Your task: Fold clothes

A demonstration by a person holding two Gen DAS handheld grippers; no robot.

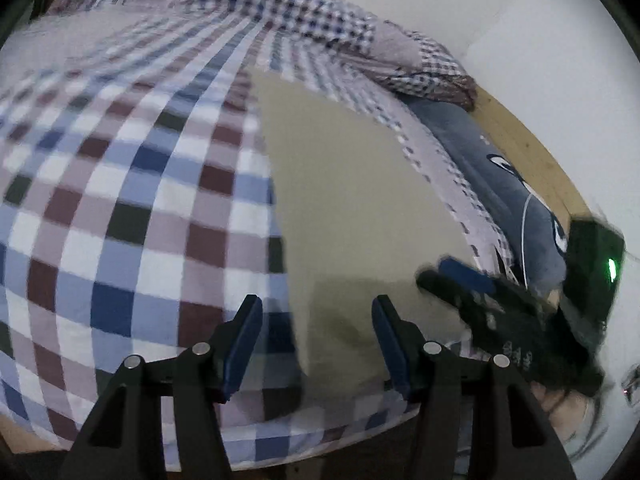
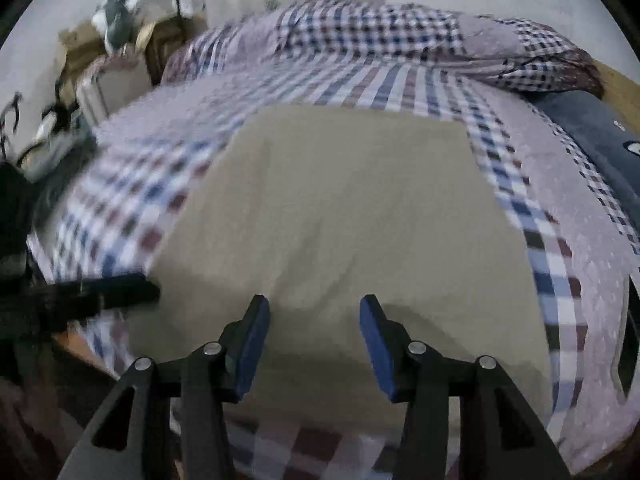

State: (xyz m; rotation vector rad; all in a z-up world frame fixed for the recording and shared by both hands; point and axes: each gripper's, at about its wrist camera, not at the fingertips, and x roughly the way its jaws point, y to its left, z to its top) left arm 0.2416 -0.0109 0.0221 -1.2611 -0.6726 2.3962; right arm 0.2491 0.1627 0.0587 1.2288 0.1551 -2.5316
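Plain khaki-beige on the folded garment [image 2: 340, 220], no print or pattern. Under it, large checks of white, light blue, navy, maroon and dark green on the bedsheet [image 1: 120, 200]. Toward the bed's far edge, smaller navy, maroon and white checks with pale lilac panels on the quilt [image 2: 400, 36]. Along the bed's right edge, slate blue with white markings on the pillow [image 1: 516, 184]. Black bodies and blue pads on the left gripper [image 1: 316, 344] and the right gripper [image 2: 314, 340].
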